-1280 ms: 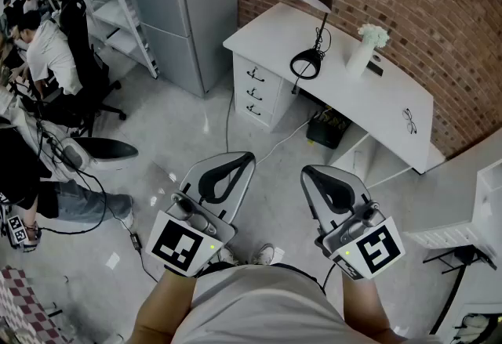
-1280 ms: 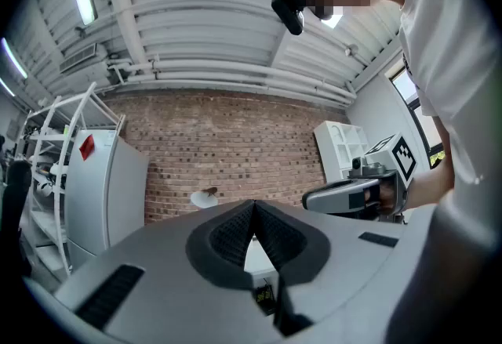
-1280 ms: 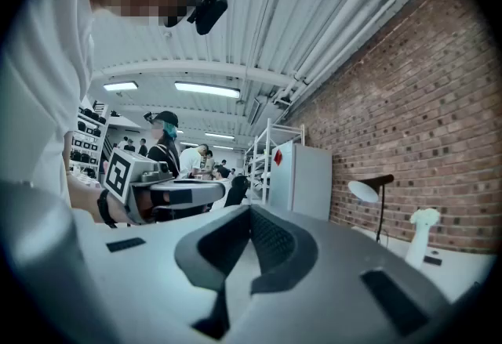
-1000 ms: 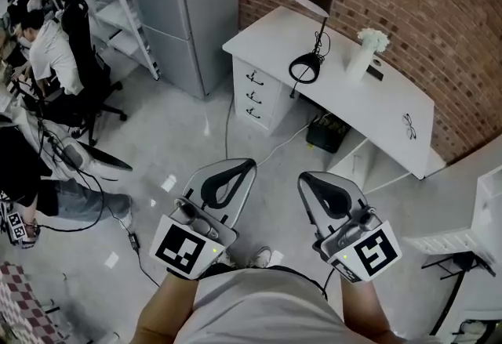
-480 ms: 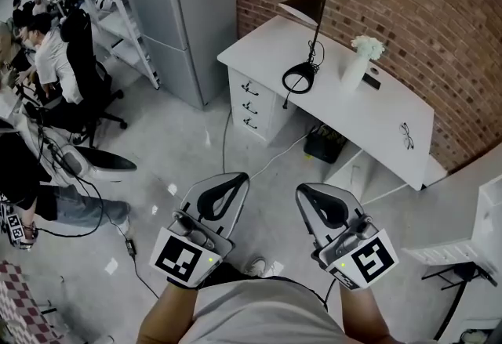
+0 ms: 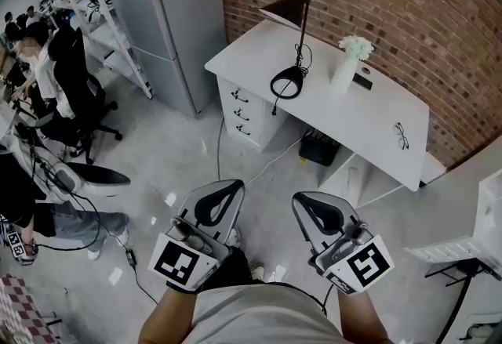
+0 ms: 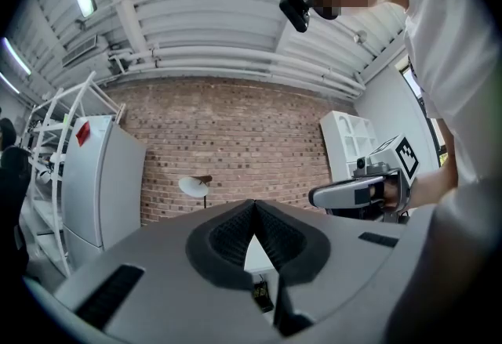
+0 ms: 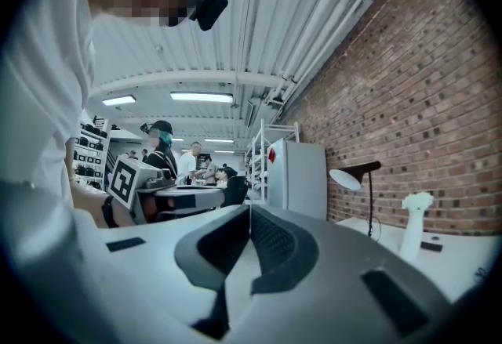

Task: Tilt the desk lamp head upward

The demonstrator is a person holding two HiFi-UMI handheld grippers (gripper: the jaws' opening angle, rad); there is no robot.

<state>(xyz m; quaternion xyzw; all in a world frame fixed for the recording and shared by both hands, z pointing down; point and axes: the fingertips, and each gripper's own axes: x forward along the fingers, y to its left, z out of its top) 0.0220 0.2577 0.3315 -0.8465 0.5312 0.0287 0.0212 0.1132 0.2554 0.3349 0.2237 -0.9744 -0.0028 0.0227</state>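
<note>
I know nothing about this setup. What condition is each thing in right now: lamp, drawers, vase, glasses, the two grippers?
desk lamp: upright on the desk, head tilted downward, untouched.
drawers: all shut.
vase: upright, holding white flowers.
glasses: lying on the desk.
left gripper: shut, holding nothing, away from the desk.
right gripper: shut, holding nothing, away from the desk.

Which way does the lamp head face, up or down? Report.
Down: the desk lamp head slants, its pale open mouth toward the desk; not yet tilted up.
</note>
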